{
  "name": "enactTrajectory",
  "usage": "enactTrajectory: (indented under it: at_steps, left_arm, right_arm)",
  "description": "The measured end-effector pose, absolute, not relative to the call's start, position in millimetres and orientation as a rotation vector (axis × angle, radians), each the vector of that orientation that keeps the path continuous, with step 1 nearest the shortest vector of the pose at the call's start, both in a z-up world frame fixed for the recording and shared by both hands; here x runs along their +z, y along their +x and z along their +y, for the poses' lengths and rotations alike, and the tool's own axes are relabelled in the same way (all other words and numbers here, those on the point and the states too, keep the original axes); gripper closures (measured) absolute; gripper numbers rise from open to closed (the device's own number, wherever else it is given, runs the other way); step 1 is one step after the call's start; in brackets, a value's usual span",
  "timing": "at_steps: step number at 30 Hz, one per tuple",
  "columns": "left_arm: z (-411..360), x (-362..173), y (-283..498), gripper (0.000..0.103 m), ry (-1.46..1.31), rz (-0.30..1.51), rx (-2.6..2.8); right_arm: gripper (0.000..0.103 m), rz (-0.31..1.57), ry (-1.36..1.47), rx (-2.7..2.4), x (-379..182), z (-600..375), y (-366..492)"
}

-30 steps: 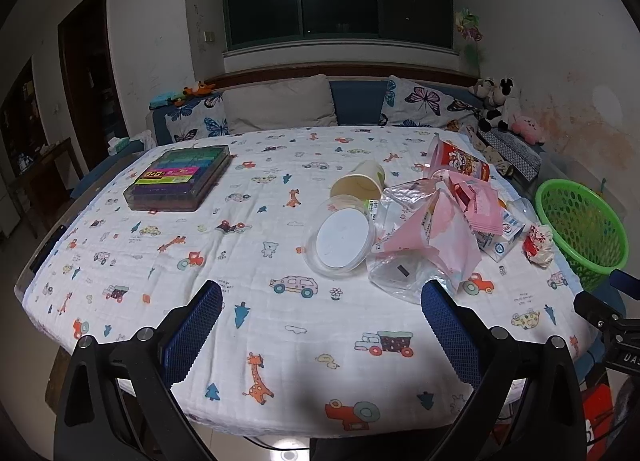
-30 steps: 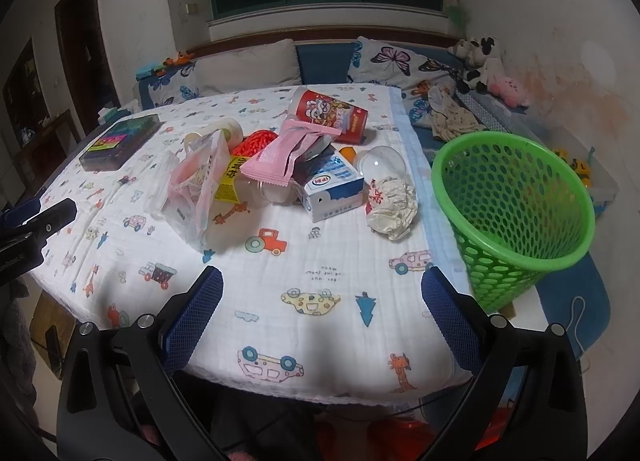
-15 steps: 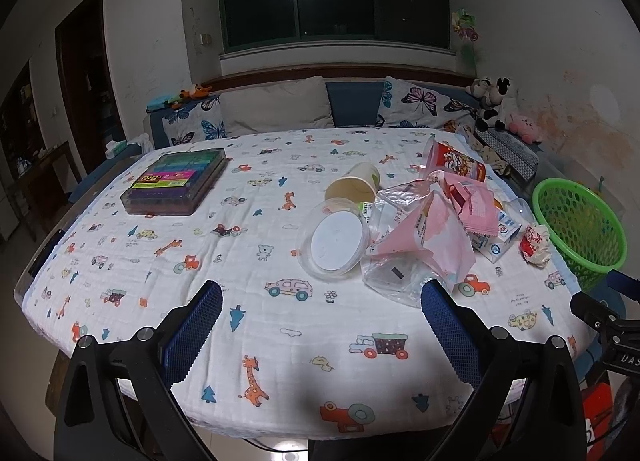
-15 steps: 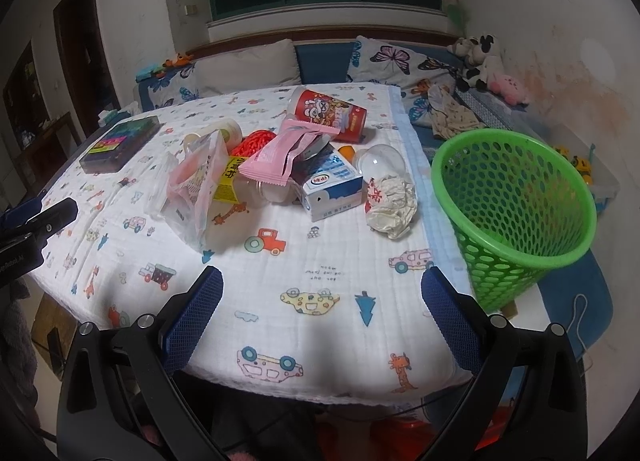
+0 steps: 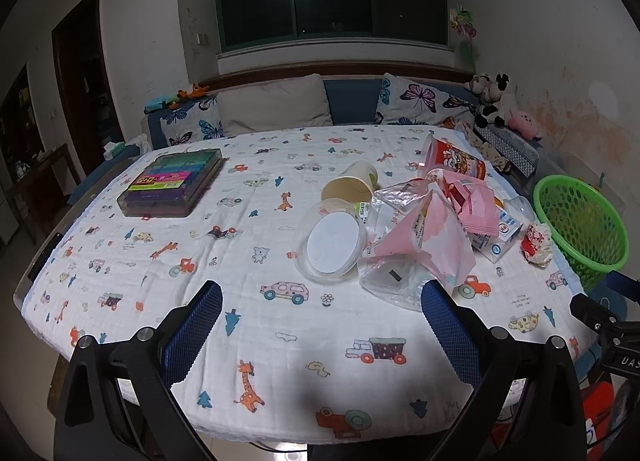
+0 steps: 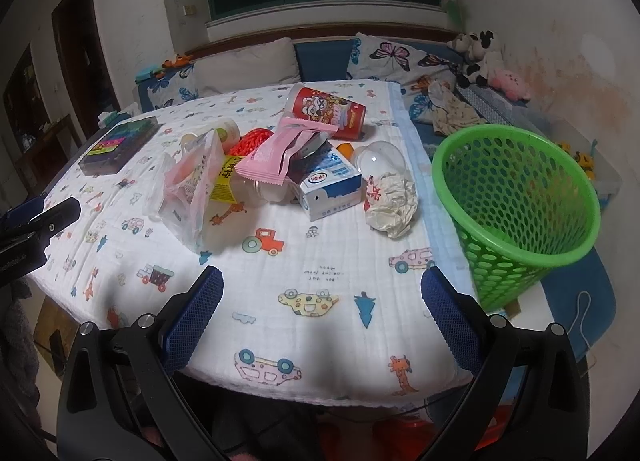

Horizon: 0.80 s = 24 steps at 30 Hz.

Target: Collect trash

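Trash is piled on the table's right half: a clear round lid [image 5: 334,242], a paper cup [image 5: 352,183] on its side, a pink-and-clear plastic bag [image 5: 420,237], pink wrappers [image 6: 280,151], a red snack tub [image 6: 328,111], a milk carton [image 6: 330,185] and a crumpled paper ball [image 6: 390,203]. A green mesh basket [image 6: 516,197] stands at the table's right edge. My left gripper [image 5: 320,297] hangs open over the near edge, nothing between its fingers. My right gripper [image 6: 322,293] is open too, short of the carton and paper ball.
A flat box of coloured items [image 5: 172,183] lies at the far left of the cartoon-print tablecloth [image 5: 200,253]. Behind the table runs a sofa with cushions [image 5: 276,109] and plush toys [image 5: 500,105]. Bare cloth stretches along the near edge.
Both views have pulled back slightly from the table, so the trash pile sits a little farther off. Nothing on the table has moved, and both grippers stay open.
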<state>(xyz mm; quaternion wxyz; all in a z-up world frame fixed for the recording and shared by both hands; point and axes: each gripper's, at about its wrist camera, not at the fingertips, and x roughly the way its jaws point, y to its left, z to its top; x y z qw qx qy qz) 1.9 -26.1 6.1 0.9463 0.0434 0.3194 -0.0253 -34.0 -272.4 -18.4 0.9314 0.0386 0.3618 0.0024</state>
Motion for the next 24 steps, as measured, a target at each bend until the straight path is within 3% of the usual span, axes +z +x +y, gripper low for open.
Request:
enactTrajectory:
  at_steps: [24]
  left_arm:
    - [-26.9,2.4,27.8,0.006,0.095,0.68,-0.036]
  right_arm:
    - [0.007,0.751,0.088,0.036,-18.8,-277.7,-10.0]
